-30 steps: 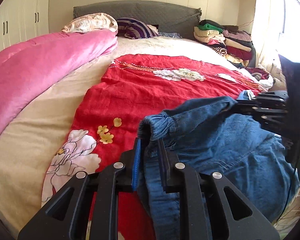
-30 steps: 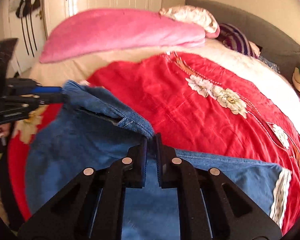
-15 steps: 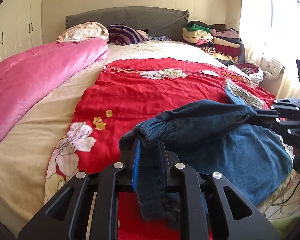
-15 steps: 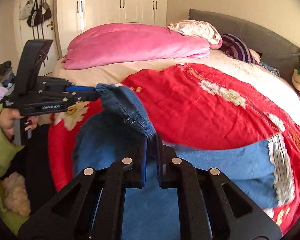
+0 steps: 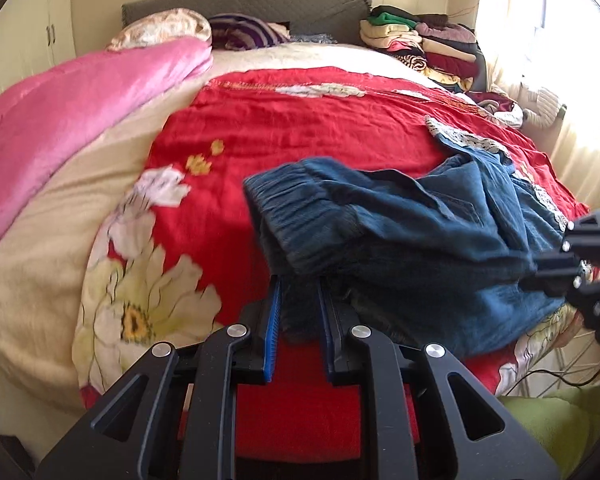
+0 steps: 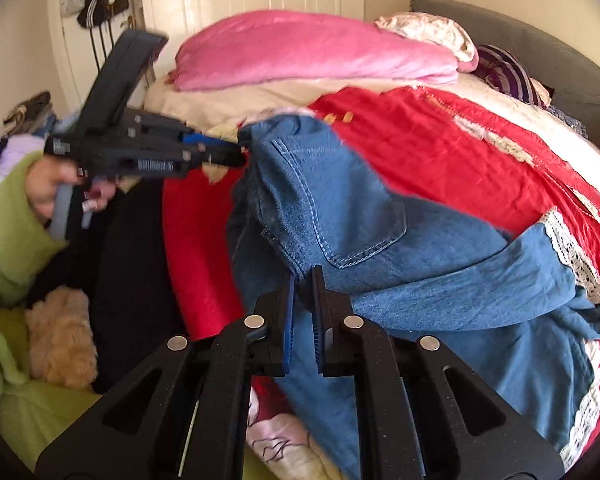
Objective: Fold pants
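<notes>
Pants hung lifted over the red cover, waistband end clamped in my left gripper, side seam in my right gripper. Risk: lace-hem leg at 3 o'clock drags, skewing the fold.

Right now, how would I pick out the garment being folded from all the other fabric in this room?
Find the large bed, then the red floral bedspread across its middle. The blue denim pants hang over its near edge, pinched at the waist by both the left gripper and right gripper. Unlike the stacked clothes by the headboard, they are denim with white lace hems.
</notes>
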The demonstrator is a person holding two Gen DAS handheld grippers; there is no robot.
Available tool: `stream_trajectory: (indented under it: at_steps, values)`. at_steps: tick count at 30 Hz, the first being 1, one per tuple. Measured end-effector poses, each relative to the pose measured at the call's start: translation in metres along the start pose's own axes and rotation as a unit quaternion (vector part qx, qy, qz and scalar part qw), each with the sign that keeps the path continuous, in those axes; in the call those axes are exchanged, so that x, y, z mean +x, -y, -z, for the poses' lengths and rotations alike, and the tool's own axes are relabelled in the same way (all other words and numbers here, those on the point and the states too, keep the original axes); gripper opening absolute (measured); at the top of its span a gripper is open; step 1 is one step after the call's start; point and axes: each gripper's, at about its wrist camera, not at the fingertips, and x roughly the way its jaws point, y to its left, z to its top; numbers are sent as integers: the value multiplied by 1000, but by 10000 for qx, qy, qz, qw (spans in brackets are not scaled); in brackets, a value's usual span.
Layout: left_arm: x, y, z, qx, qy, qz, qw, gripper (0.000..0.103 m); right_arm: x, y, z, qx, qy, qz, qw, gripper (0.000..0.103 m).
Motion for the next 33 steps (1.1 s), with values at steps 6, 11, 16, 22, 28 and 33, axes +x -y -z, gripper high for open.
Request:
stream_trajectory:
  at_steps: [6, 11, 16, 22, 28, 33]
  values:
    - [-20, -23, 9, -413, 50, -45, 9991, 43, 0, -4, 12, 101, -29, -147, 9998, 4]
    - [-41, -10, -5, -409, 363, 182, 9983, 47, 13, -11, 19, -19, -236, -144, 9996, 4]
    - [-27, 24, -20, -4, 312, 187, 9993, 47, 22, -13, 24, 35, -392, -147, 9991, 4]
    - [13, 39, -16, 286, -249, -138, 9992, 47, 20, -13, 28, 26, -433, -238, 9988, 12]
    - [19, 41, -10, 408, -321, -294, 9982, 47, -3, -6, 14, 317, -9, -368, 9988, 22]
    - [18, 41, -9, 393, -323, -279, 9983, 47, 11, -1, 5, 401, -99, -127, 9991, 32]
